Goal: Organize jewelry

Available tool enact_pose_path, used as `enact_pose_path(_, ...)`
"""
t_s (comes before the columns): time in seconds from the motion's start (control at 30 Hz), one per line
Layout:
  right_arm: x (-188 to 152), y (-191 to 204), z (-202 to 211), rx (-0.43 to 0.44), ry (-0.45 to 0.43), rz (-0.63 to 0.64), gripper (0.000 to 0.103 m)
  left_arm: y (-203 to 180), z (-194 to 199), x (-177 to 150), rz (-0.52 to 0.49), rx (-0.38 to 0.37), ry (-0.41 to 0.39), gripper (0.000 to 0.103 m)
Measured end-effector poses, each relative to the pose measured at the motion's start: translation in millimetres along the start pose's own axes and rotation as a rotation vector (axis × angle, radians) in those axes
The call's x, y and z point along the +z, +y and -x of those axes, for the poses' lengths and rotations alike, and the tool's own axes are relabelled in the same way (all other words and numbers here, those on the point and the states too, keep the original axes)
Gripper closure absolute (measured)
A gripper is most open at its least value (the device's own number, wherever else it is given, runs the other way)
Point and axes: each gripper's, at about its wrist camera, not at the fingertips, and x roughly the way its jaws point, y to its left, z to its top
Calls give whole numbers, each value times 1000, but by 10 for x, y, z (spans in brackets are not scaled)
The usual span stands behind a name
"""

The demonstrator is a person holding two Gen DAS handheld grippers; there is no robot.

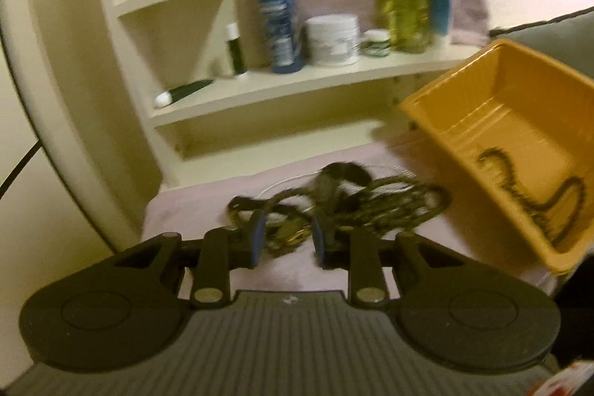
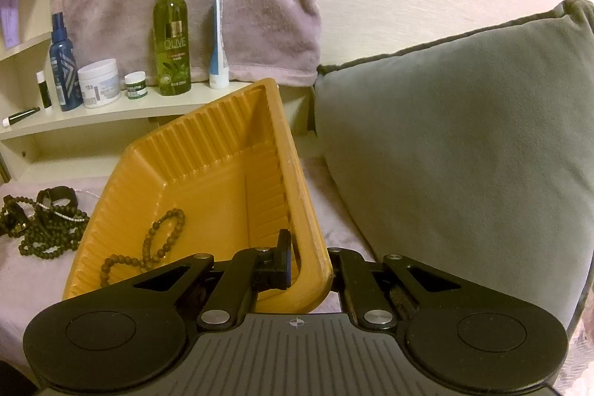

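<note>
Clamping my right gripper [image 2: 302, 260] on the tilted orange tray's [image 2: 208, 151] rim, one bead strand [image 2: 159, 244] inside. My left gripper [image 1: 287, 240] hangs part open over the bead pile [image 1: 334, 203] on the bed, gripping nothing.

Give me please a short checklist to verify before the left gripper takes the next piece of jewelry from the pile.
1. Right gripper shut on the yellow tray rim: ok.
2. Tray tilted open toward the pile: ok.
3. Bead strand already inside tray: ok.
4. Left gripper jaws apart, nothing pressed between them: ok.
5. Left gripper lined up with the jewelry pile: ok.
6. Single piece separable from the tangle: cannot tell, view is blurred.
</note>
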Motion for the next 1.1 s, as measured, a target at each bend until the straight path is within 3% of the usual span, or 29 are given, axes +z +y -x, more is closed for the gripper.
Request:
enact_pose_path(0.17,-1,6,-8,-6,3,8,96,83,-209,-60,-10,29,17,79)
enact_pose_path(0.5,-11,9,-37,-24,12,17,95,112,-527,-69,-43,12,56,79)
enact_pose_path(0.63,-9,6,-47,-27,15,18,95,134,-598,-72,-44,4,70,87)
enact_pose_path(0.7,-7,7,-50,-26,15,18,95,146,-591,-64,-43,-2,73,96)
enact_pose_path(1.1,-7,32,-9,-16,2,13,95,151,-82,288,-77,-87,9,97)
